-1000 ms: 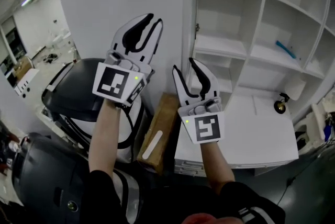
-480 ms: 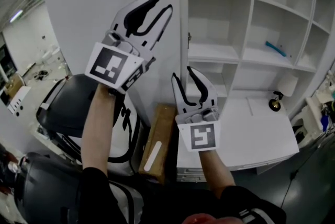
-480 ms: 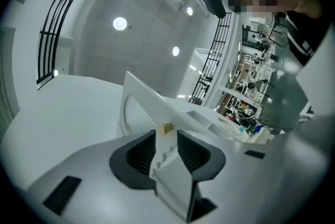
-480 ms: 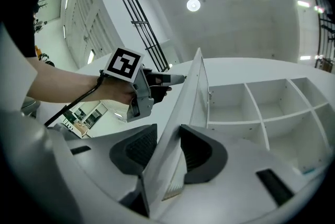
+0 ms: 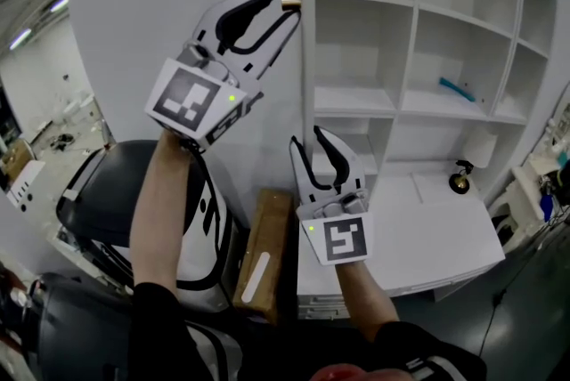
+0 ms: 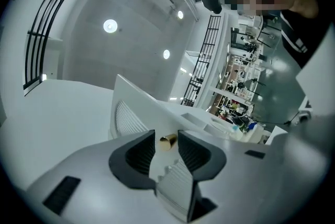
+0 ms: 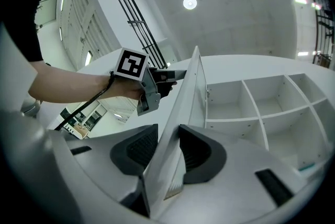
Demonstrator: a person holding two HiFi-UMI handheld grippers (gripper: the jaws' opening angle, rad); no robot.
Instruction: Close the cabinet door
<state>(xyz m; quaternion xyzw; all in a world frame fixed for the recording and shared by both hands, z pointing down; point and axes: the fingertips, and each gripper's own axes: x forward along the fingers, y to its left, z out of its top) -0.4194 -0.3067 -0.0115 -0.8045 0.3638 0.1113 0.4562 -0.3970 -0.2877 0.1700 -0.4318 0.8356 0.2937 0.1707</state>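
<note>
The white cabinet door (image 5: 178,5) stands open, edge-on beside the shelves (image 5: 419,59). Its small brass knob (image 5: 291,5) sits near the top edge. My left gripper (image 5: 285,5) is raised to the knob. Its jaws have just been opening, and the knob (image 6: 168,141) lies loose between the pads of the gripper (image 6: 166,139). My right gripper (image 5: 308,139) straddles the door's free edge lower down. Its jaws have just been closing. In the right gripper view both pads of the gripper (image 7: 168,136) lie against the door's (image 7: 186,92) faces.
The cabinet's open compartments hold a blue object (image 5: 455,89), and a small black item (image 5: 460,179) stands on the white top below. A cardboard box (image 5: 263,263) leans by the door's foot. A black-and-white machine (image 5: 116,201) sits behind the door at left.
My left gripper rose to the knob and its jaws spread, so the knob now lies between them. The right gripper stayed at the door's edge.
</note>
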